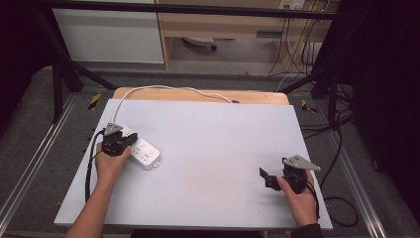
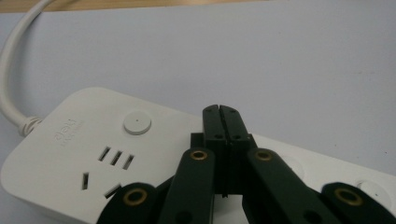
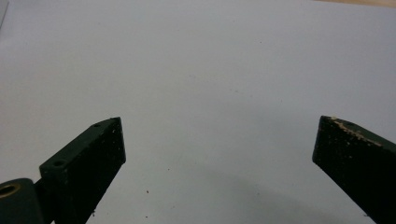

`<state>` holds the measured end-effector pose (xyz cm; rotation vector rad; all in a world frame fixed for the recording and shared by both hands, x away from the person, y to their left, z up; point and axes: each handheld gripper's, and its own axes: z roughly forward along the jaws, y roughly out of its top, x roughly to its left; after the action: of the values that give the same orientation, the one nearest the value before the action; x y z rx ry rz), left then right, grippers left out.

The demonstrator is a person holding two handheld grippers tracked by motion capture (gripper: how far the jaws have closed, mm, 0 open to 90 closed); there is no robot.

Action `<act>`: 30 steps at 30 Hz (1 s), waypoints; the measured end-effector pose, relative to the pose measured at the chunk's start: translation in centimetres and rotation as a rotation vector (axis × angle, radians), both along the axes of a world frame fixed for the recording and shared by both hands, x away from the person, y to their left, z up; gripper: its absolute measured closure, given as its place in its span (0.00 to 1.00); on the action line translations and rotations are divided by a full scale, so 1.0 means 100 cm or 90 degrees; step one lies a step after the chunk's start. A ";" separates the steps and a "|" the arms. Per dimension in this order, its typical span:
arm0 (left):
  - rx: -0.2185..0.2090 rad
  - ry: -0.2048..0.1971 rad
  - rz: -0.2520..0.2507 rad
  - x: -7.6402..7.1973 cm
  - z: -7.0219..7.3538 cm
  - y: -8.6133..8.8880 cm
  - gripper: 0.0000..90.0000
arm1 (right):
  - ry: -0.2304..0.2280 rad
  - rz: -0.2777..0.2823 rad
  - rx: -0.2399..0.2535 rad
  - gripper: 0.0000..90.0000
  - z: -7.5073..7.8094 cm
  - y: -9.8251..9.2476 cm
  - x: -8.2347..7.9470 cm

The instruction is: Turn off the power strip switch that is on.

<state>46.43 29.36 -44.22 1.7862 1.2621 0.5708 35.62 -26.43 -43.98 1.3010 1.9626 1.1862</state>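
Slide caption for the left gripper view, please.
Left gripper, jaws shut, poised over a white power strip on the grey table.

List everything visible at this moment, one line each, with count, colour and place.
power strip: 1, white, left part of the mat
cord: 1, white, runs from the strip over the table's far edge
mat: 1, pale grey, covers the table
table: 1, wood, edge shows beyond the mat
left tool: 1, black, jaws shut, over the strip
right tool: 1, black, jaws open, over bare mat at right
hands: 2, one on each tool
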 end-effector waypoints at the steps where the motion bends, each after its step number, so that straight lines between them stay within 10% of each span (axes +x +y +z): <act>1: -0.005 0.001 0.001 0.000 0.000 0.001 1.00 | 0.001 0.001 0.000 0.03 0.000 0.000 0.000; 30: -0.014 -0.013 0.015 -0.002 -0.003 0.006 1.00 | 0.002 0.001 0.002 0.03 -0.001 0.001 0.000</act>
<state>46.18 29.92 -44.51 1.7464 1.2721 0.5848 35.66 -26.38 -44.06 1.3043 1.9646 1.1888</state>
